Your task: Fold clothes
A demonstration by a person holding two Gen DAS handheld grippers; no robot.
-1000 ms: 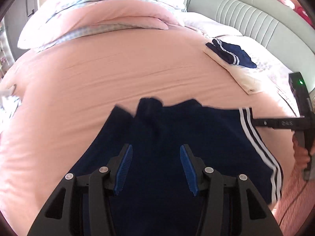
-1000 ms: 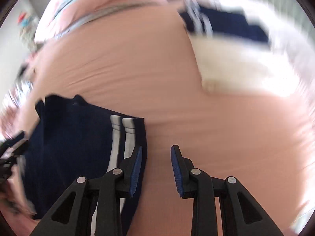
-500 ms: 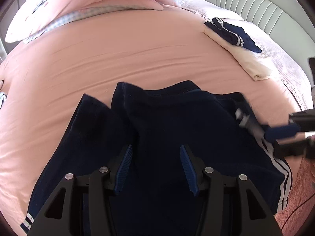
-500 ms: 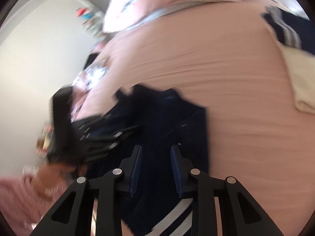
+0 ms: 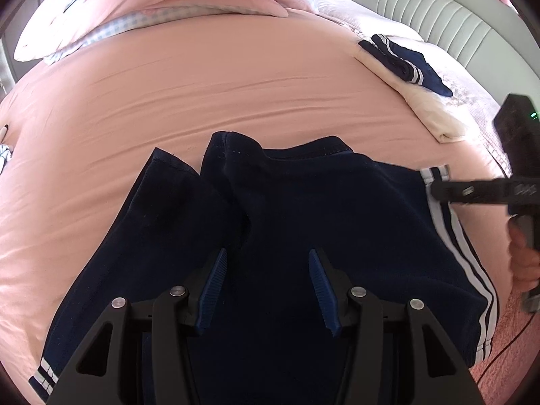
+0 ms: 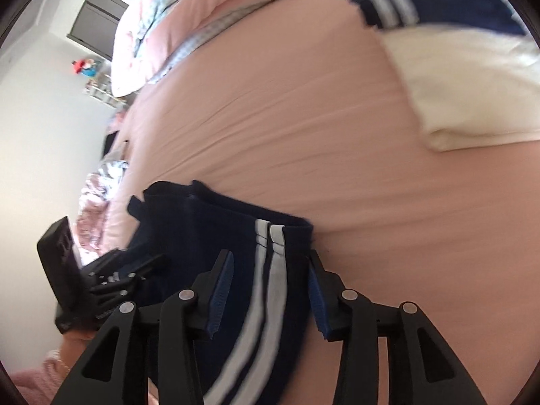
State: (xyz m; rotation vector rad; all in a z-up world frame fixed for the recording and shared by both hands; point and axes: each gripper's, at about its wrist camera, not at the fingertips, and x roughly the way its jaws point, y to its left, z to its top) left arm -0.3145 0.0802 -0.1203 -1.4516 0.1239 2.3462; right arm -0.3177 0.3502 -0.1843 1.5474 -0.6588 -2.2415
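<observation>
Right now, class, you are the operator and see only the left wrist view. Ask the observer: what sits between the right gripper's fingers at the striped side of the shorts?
Observer: In the right wrist view, the right gripper straddles the white stripes at the edge of the navy shorts, and its jaws are opening.
Operator: Is the cloth pinched?
Observer: It seems not. The fabric lies flat between the blue pads, not bunched.
Operator: Anything beyond the bed on that side?
Observer: A dark cabinet stands against a white wall.

Navy white-striped shorts point(image 5: 303, 222) on bed
</observation>
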